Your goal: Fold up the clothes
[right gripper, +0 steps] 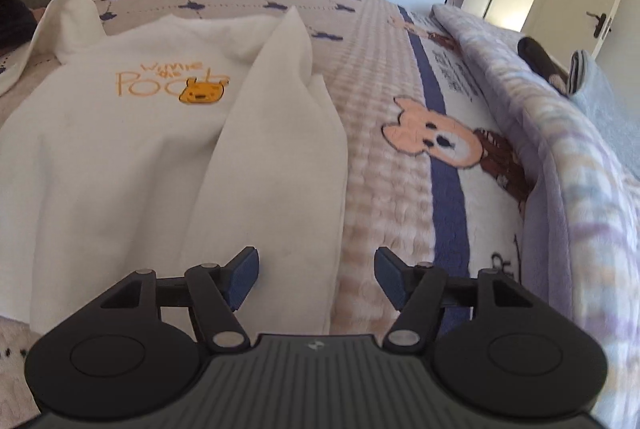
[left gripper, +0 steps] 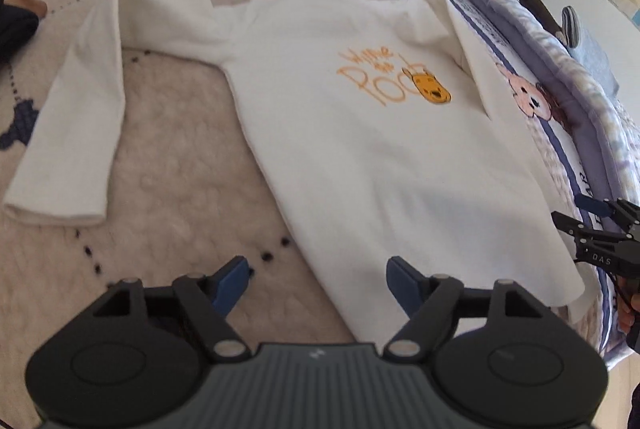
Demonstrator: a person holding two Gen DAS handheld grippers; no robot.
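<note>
Left wrist view: white sweater [left gripper: 360, 149] flat on bedspread [left gripper: 180, 169]; both grippers' jaws wide apart, holding nothing

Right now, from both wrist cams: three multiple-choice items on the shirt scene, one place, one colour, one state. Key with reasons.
1. Where does the white shirt lie?
A. on the bed quilt
B. on a chair
C. on the floor

2. What colour is the lettering on the chest?
A. blue
B. orange
C. green

3. How do the jaws of the left gripper and right gripper stand?
A. both shut on cloth
B. one shut
C. both open, holding nothing

Key: A, quilt shows all around the shirt; B, orange print beside a yellow bear face; C, wide gaps, no cloth pinched.
</note>
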